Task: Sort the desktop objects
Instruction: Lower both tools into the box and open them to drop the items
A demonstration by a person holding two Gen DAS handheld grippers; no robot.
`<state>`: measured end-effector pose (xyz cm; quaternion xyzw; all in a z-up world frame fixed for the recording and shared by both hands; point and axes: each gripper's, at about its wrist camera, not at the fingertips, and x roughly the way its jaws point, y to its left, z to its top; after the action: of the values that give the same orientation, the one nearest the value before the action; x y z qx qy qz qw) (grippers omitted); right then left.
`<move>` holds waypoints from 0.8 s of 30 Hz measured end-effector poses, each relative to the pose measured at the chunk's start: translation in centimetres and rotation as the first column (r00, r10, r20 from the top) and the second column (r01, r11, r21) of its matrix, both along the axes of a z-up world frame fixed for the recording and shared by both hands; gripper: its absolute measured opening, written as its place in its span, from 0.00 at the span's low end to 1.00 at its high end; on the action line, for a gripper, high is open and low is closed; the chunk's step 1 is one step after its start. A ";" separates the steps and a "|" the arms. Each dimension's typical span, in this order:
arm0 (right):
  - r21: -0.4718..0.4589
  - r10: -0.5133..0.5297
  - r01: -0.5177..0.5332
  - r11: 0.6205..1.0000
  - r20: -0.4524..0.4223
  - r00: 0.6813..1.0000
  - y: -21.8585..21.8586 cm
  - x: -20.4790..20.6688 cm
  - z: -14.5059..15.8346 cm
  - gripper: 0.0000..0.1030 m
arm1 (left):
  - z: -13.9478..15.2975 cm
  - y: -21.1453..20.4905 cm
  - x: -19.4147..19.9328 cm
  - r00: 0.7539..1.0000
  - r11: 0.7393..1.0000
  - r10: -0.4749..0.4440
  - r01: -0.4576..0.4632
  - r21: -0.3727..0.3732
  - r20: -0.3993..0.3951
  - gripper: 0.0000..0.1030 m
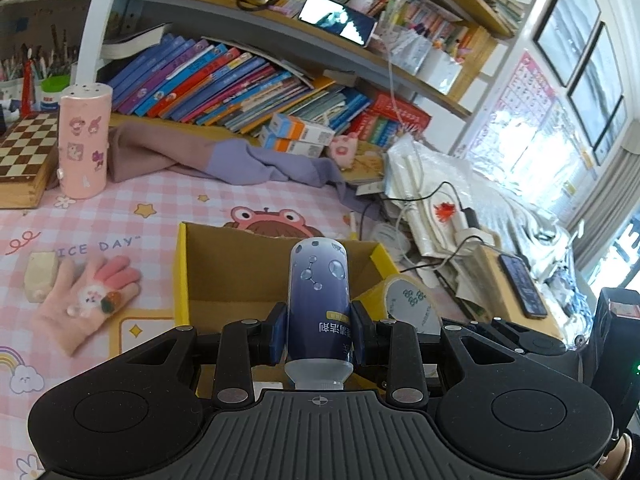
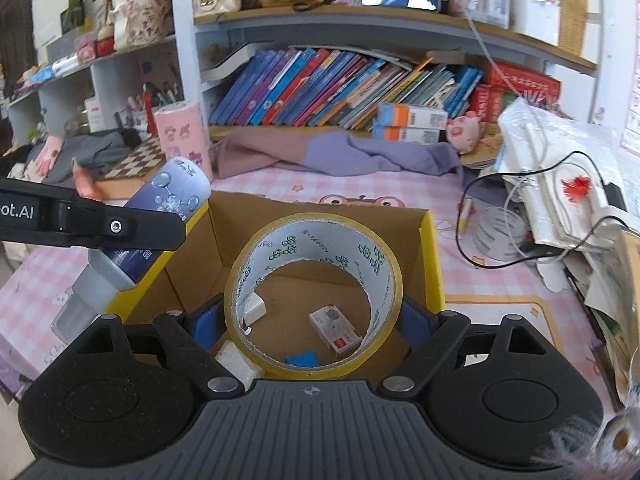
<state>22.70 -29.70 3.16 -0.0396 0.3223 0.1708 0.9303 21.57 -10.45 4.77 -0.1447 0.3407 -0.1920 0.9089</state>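
Note:
My left gripper [image 1: 319, 332] is shut on a blue bottle [image 1: 319, 292] with a clear cap, its base pointing forward over the near wall of a yellow-edged cardboard box [image 1: 182, 272]. In the right wrist view the same bottle [image 2: 168, 208] hangs tilted over the box's left wall [image 2: 192, 220]. My right gripper [image 2: 314, 320] is shut on a wide roll of yellow tape [image 2: 314, 292], pads pressed on both sides, held above the open box. Through the roll I see small items on the box floor: a white-and-red packet [image 2: 336, 330], a white block [image 2: 254, 308], a blue piece [image 2: 302, 360].
A pink glove [image 1: 88, 300] and a beige eraser-like block [image 1: 40, 276] lie left of the box on the pink checked mat. A pink canister [image 1: 84, 140], a chessboard [image 1: 24, 152], a folded cloth [image 1: 224, 156], leaning books and a cable-strewn paper pile [image 1: 440, 208] ring the desk.

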 end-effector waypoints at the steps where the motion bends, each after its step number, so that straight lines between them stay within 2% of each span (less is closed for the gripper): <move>1: -0.002 0.009 -0.009 1.000 -0.004 1.000 0.0 0.3 -0.1 0.83 | -0.1 -0.1 0.2 1.000 1.000 0.004 -0.004 0.003 -0.003 0.30; 13: -0.042 0.115 -0.118 0.992 -0.073 0.991 -0.4 2.8 -2.0 0.83 | -2.4 -2.4 2.0 0.998 0.997 0.036 -0.032 0.075 -0.060 0.30; 21: -0.074 0.190 -0.203 0.976 -0.154 0.970 -0.2 4.5 -3.8 0.83 | -4.2 -3.7 3.4 0.994 0.988 0.054 -0.040 0.149 -0.091 0.30; 24: -0.109 0.230 -0.248 0.962 -0.157 0.960 0.2 4.8 -4.2 0.83 | -4.9 -4.0 3.8 0.992 0.985 0.060 -0.041 0.170 -0.110 0.30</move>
<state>27.47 -29.51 -1.02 -0.1256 0.3912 0.2635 0.8728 25.37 -14.41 -0.10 -0.0872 0.4034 -0.1307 0.9014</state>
